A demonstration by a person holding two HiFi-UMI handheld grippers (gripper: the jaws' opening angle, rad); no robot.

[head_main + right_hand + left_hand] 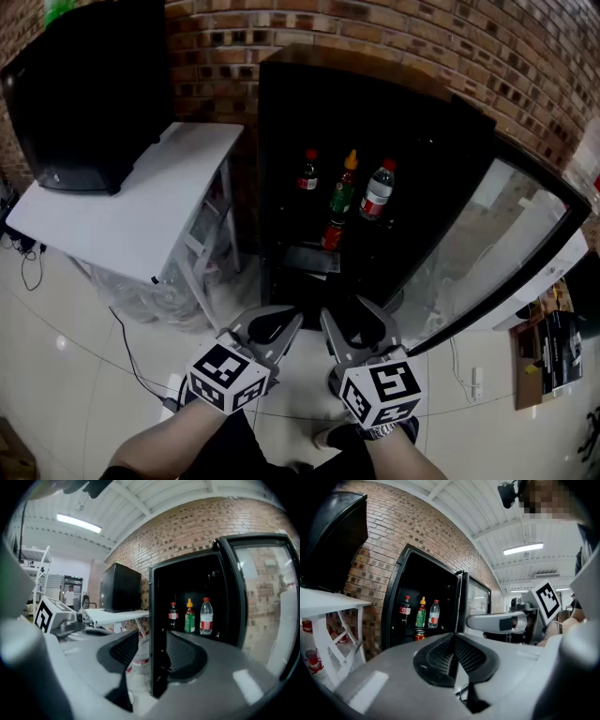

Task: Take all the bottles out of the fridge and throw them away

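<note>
no word, brand or number can be read anywhere i look. the dark bottle [307, 172] wears a red label, the green bottle [343, 190] with the yellow cap a green one, and the clear bottle [378, 193] a red-and-white band, but the print on all three is too small to make out. the cubes on my left tongs [274, 326] and right tongs [358, 328] carry only black-and-white square markers, no letters or digits.

All three views face the open fridge [281, 141].
</note>
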